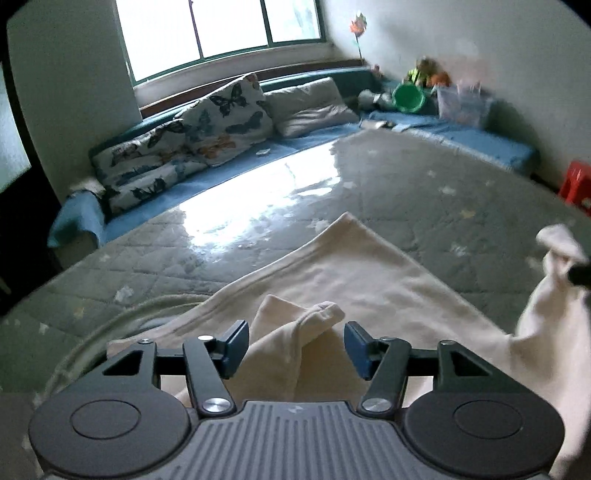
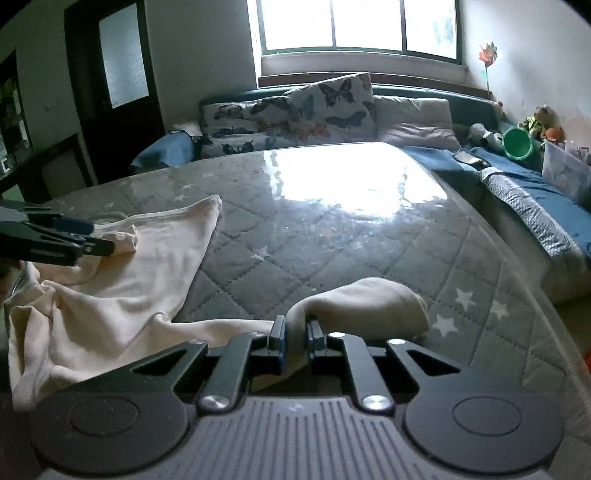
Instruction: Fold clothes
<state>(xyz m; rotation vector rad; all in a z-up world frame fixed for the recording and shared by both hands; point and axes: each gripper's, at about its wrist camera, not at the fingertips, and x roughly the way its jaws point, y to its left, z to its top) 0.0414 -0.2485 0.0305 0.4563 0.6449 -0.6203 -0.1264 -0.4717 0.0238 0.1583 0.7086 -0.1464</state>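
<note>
left wrist view. the left gripper (image 1: 295, 349) points forward and downward over a grey quilted mattress (image 1: 424, 192). its jaws stand apart, and a bunched fold of the cream garment (image 1: 354, 273) lies in the gap between them; neither pad presses on the cloth. the garment spreads from under the tool up to a corner further out on the mattress. at the right edge of this view a dark tip of the right gripper (image 1: 580, 275) pinches a raised part of the same garment, which hangs in a blurred drape below it. behind the mattress lie butterfly-print pillows (image 1: 225, 118), a plain pillow (image 1: 314, 107), a blue sheet (image 1: 461, 131) and a green bucket (image 1: 408, 96) under a window (image 1: 221, 29).

right wrist view. the right gripper (image 2: 295, 338) also tilts forward and down. its jaws are nearly together and clamp a narrow band of the cream garment (image 2: 147, 266); beyond the pads the cloth bulges into a rolled end resting on the mattress (image 2: 332, 229), beside printed white stars. the rest of the garment trails left and lies in loose wrinkles near the mattress edge. at the left edge the left gripper (image 2: 99, 236) reaches in from the side, held almost level in this view, its fingertips (image 2: 105, 246) over a fold of the garment; the jaws show a gap. a dark door (image 2: 122, 74) stands at the back left.
</note>
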